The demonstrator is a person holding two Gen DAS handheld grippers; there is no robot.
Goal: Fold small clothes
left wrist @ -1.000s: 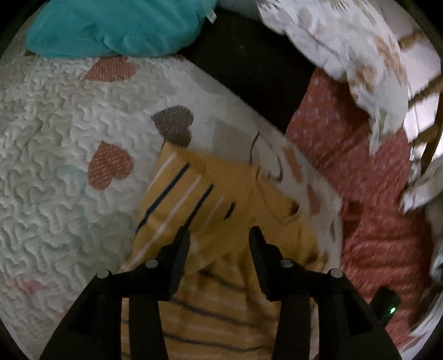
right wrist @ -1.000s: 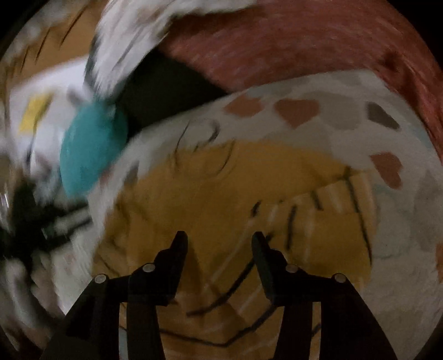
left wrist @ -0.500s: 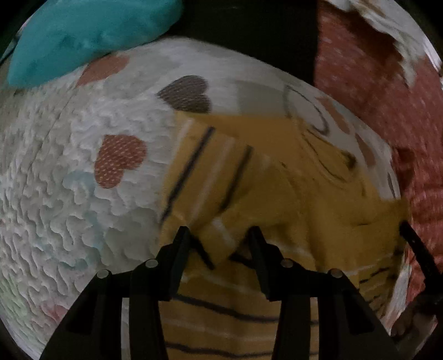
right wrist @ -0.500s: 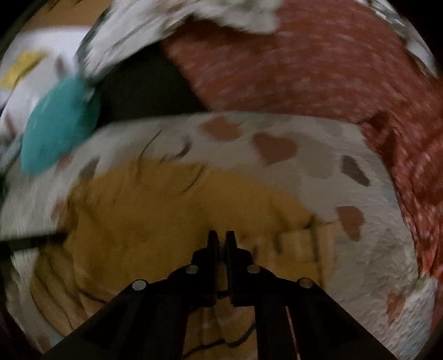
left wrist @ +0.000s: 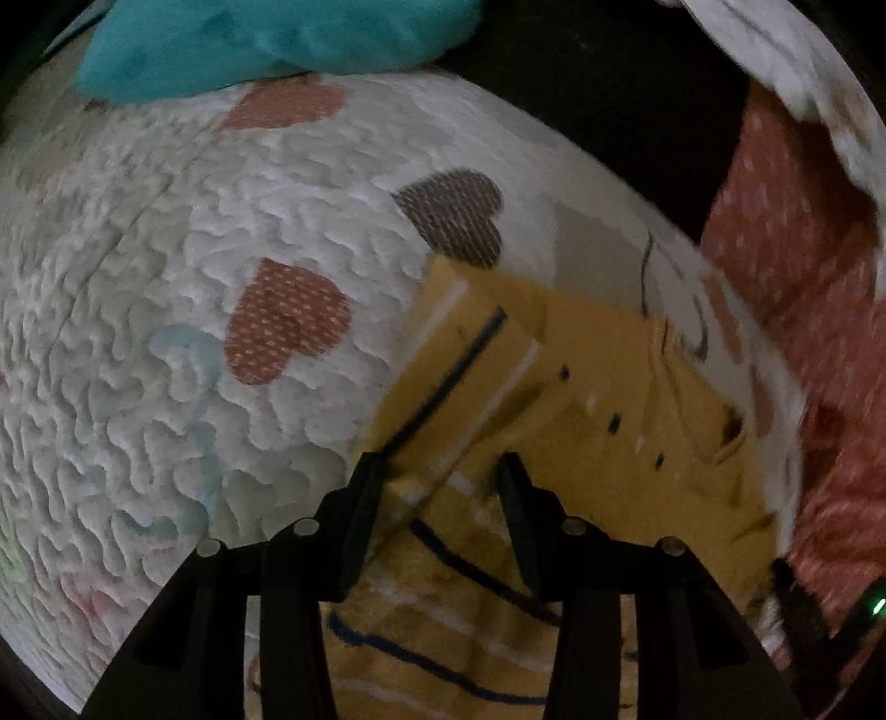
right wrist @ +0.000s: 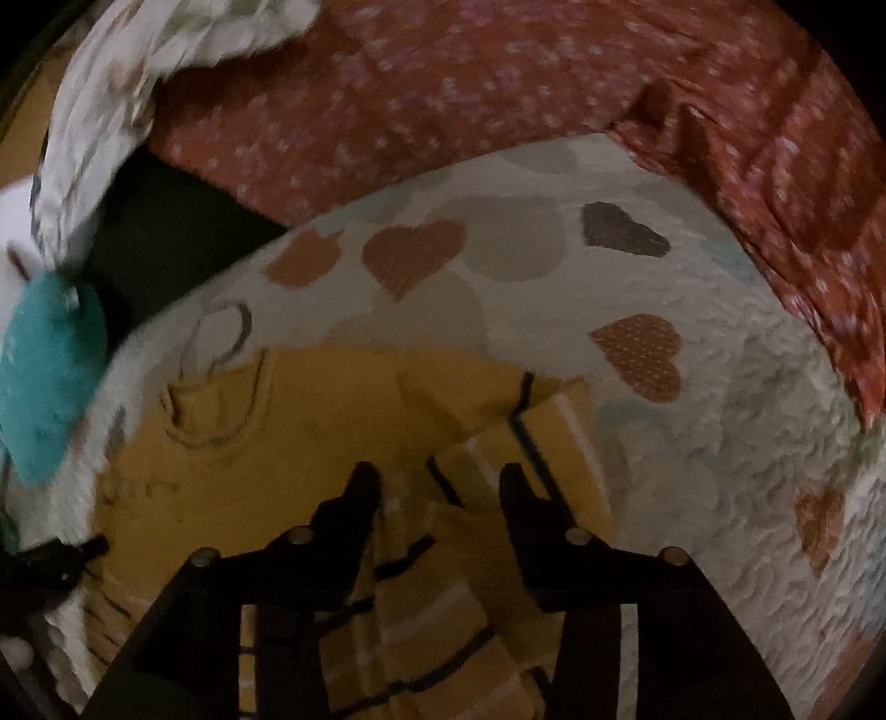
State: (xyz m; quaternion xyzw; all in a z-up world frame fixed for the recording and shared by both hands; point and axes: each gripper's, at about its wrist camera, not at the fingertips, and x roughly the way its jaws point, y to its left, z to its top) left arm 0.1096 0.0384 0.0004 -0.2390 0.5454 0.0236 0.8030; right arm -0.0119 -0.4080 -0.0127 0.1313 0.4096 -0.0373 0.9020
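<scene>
On the bed: a mustard-yellow knit top with navy and white stripes [left wrist: 598, 387] lies on the white quilted, heart-printed cover [left wrist: 194, 288], one sleeve already turned in.
Handling: I judge it light, soft, floppy — best pinched at a hem or sleeve edge.
Left hand-held gripper [left wrist: 440, 471]: pitched steeply down, jaws apart over the sleeve fold, pressing nothing.
Right hand-held gripper [right wrist: 440, 482]: angled down, jaws opening — cloth lies beneath, ungripped.

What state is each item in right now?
Yellow shirt: flat on quilt, striped sleeve folded in.
Left hand-held gripper: open, above sleeve fold.
Right hand-held gripper: jaws opening, above shirt, nothing gripped.
Quilt: spread flat.
Teal cloth: bunched at quilt's edge.
</scene>
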